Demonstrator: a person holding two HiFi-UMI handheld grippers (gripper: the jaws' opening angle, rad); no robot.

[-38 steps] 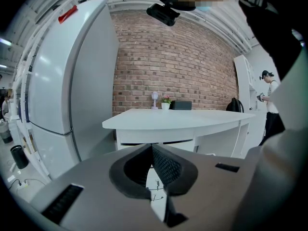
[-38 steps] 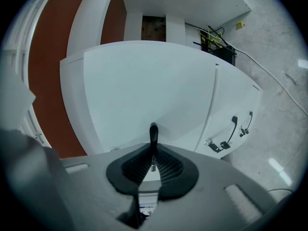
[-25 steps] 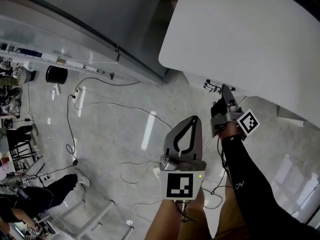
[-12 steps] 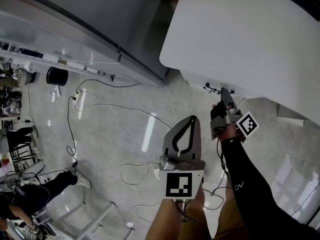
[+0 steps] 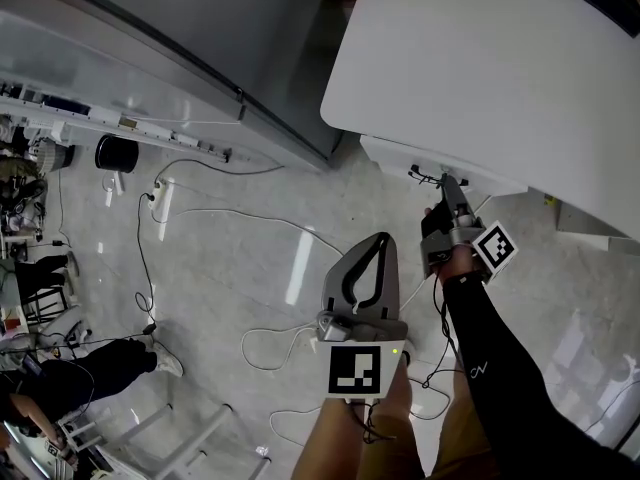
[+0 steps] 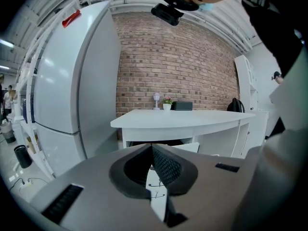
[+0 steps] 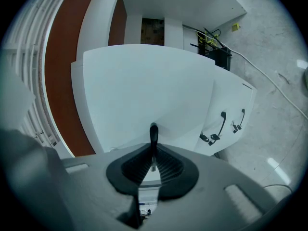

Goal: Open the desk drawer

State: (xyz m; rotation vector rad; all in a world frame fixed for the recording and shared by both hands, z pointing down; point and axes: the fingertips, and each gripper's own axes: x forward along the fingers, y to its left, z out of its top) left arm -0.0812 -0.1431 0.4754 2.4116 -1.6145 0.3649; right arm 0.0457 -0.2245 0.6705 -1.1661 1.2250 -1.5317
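Note:
A white desk fills the top right of the head view. Its top drawer juts a little from under the desktop. My right gripper reaches level to the drawer front and is shut on the drawer's black handle; in the right gripper view the thin bar stands pinched between the ribbed pads. My left gripper hangs over the floor, short of the desk, shut with nothing in it. In the left gripper view the gripper points at the desk.
A tall grey-white fridge stands left of the desk. Cables trail over the glossy floor, near a black bin. Two lower drawer fronts with black handles sit beside the held one. A person's legs show at the lower left.
The drawer front shows slightly farther out from under the desktop, with the right gripper still on its handle. The left gripper has barely shifted.

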